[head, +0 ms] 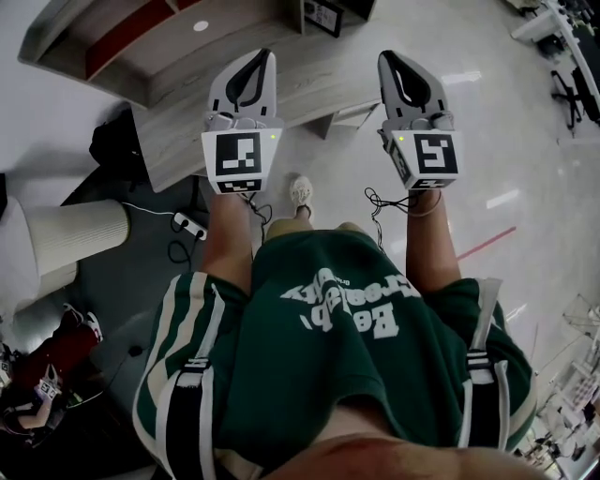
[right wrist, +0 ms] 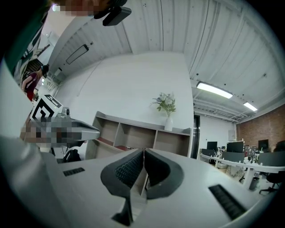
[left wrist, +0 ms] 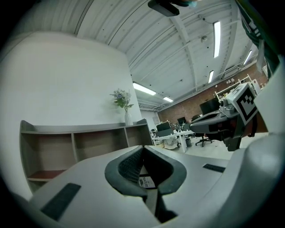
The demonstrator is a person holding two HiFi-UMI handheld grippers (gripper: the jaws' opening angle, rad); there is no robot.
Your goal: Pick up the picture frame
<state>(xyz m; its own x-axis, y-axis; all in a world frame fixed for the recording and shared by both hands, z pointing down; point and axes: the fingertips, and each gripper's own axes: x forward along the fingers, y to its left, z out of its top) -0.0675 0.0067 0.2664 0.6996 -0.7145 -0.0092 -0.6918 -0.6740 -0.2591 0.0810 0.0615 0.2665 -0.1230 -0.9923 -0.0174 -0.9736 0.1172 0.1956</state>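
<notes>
Picture frame stands on desk, apart from both grippers. Left gripper: jaws closed, empty. Right gripper: jaws closed, empty.

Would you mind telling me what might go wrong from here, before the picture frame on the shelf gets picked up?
1. The left gripper and right gripper both have their jaws together. Unless one opens before reaching the picture frame, it may push the frame over.
2. A power strip and cables lie on the floor near the feet and could trip the person.
</notes>
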